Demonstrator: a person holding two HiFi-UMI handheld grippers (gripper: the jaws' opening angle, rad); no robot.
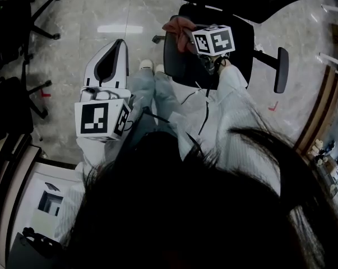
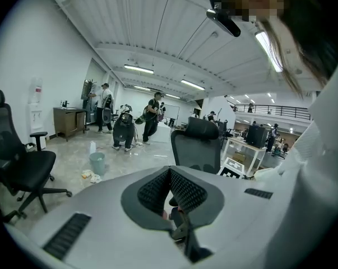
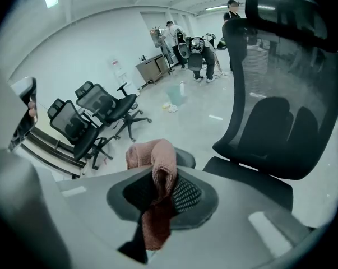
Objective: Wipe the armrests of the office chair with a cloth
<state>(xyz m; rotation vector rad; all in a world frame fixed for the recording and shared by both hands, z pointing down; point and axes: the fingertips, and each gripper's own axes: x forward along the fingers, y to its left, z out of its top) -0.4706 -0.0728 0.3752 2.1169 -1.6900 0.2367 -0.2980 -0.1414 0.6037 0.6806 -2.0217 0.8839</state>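
A black office chair (image 1: 236, 43) stands on the marble floor in front of me; one armrest (image 1: 281, 69) juts out to the right. My right gripper (image 1: 191, 35) is shut on a pink cloth (image 1: 180, 26), holding it over the chair's left side. In the right gripper view the cloth (image 3: 157, 172) is bunched between the jaws and droops over the front of a dark armrest pad (image 3: 184, 159), with the mesh backrest (image 3: 281, 66) behind. My left gripper (image 1: 114, 52) hovers off to the chair's left, shut and with nothing in it (image 2: 171, 198).
Other black office chairs (image 1: 12, 32) stand at the left. My legs and shoes (image 1: 147, 66) are just before the chair. In the left gripper view there is another chair (image 2: 23, 164), a green bin (image 2: 97, 162), desks and several people far off.
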